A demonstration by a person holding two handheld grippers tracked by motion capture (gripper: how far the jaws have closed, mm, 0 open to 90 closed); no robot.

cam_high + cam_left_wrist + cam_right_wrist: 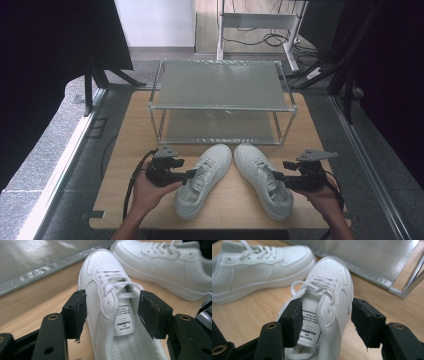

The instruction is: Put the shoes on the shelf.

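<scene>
On the wooden table [125,150], just in front of a two-tier wire-frame shelf [220,102], two white sneakers are lying side by side with toes toward the shelf, near each other at the toes and angled apart toward the heels. The left gripper [192,174] is standing open, one jaw inside the collar of the left sneaker [205,177] and the other outside its side wall, not yet clamping. The right gripper [276,176] is likewise standing open, straddling the outer collar wall of the right sneaker [262,177].

Each shoe is looking light, with a smooth leather-like upper that is probably a little slippery and a padded collar that is likely to give under pressure. The firmest hold is probably the side wall beside the tongue, where the jaws are already straddling; the laces [112,281] are too loose to trust.

A tongue label [123,320] is showing printed lines, the largest seeming to read "HUANQIU"; the smaller print is too fine to read.
</scene>
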